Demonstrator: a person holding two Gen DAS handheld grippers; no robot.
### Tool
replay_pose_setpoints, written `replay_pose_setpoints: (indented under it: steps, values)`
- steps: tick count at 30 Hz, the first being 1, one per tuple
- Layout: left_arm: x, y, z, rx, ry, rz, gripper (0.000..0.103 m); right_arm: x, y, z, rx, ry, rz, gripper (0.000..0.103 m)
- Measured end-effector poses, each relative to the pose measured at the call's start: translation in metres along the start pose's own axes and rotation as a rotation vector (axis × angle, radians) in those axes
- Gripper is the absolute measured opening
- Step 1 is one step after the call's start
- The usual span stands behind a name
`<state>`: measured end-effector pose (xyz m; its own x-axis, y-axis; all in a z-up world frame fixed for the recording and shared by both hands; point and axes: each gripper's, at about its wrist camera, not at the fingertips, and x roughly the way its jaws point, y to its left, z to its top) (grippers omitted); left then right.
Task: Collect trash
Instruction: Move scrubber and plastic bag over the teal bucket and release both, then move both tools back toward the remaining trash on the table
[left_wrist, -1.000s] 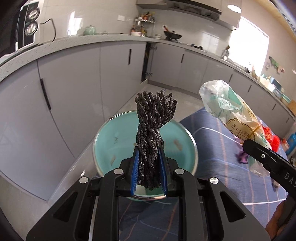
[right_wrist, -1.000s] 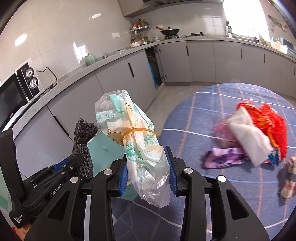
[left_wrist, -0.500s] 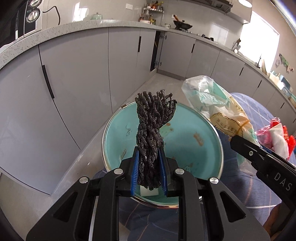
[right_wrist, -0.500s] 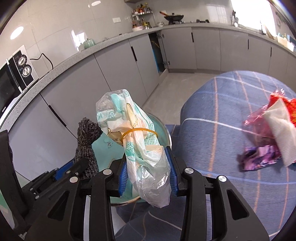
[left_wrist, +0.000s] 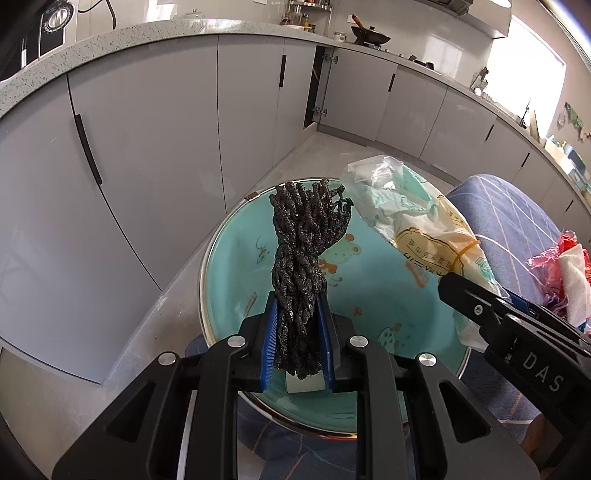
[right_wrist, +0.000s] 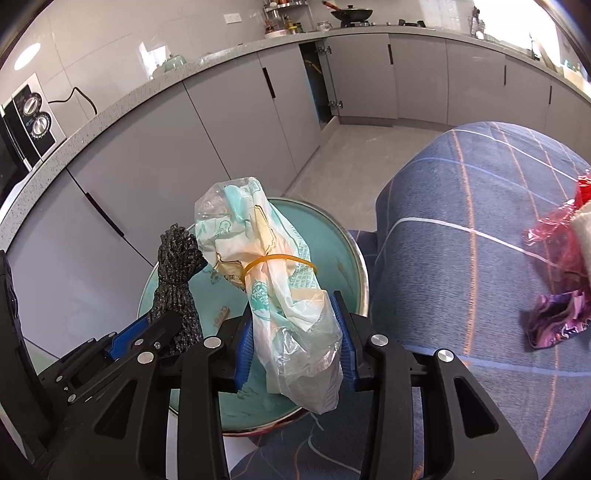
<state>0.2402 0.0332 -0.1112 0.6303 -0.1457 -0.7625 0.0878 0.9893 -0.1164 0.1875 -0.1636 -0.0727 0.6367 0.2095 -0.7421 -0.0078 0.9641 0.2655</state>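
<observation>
Left gripper (left_wrist: 297, 336) clamps a twisted black mesh bundle (left_wrist: 303, 258) upright between its blue pads, lower centre of the left wrist view, over a teal basin (left_wrist: 236, 280) printed with cartoon figures.

Right gripper (right_wrist: 295, 339) has a crumpled plastic bag (right_wrist: 266, 266) tied with a yellow rubber band (right_wrist: 279, 260) between its pads; its jaws are opening, though the bag still sits against both pads. The bag hangs above the same basin.

More trash (right_wrist: 557, 295), red and purple wrappers, lies at the right edge on the blue checked cloth (right_wrist: 461, 258) of the bench.
</observation>
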Motion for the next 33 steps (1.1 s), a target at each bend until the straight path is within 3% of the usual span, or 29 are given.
replay_pose_setpoints:
  steps: [5,10,14,17,19,20,21,25,30,33]
  values:
    - [0.007,-0.003,-0.002,-0.001,0.021,0.011,0.020,0.008,0.003,0.003,-0.012,0.002,0.002,0.041]
    - [0.011,-0.006,0.000,0.002,0.028,0.020,0.021,0.014,0.004,0.001,-0.019,0.012,0.016,0.046]
    - [0.013,-0.005,0.002,0.000,0.031,0.030,0.023,0.011,-0.001,0.001,-0.008,0.007,0.021,0.056]
    - [0.011,-0.005,0.003,-0.002,0.026,0.034,0.024,0.004,-0.004,0.002,-0.012,-0.011,0.013,0.057]
    - [0.008,-0.005,0.003,-0.006,0.020,0.035,0.037,0.000,-0.005,0.003,-0.015,-0.016,0.010,0.057]
    - [0.006,-0.005,0.002,-0.008,0.014,0.040,0.051,-0.003,-0.006,0.003,-0.015,-0.020,0.008,0.058]
    - [0.003,-0.005,0.002,-0.009,0.005,0.046,0.057,-0.006,-0.007,0.004,-0.016,-0.026,0.004,0.059]
    - [-0.008,-0.008,0.003,-0.001,-0.033,0.069,0.065,-0.020,-0.010,0.004,-0.023,-0.057,-0.014,0.064]
    - [-0.020,-0.012,0.002,-0.029,-0.057,0.092,0.089,-0.035,-0.017,0.002,-0.022,-0.086,-0.032,0.072]
    - [-0.026,-0.017,0.000,-0.036,-0.065,0.107,0.094,-0.044,-0.022,0.001,-0.015,-0.099,-0.044,0.079]
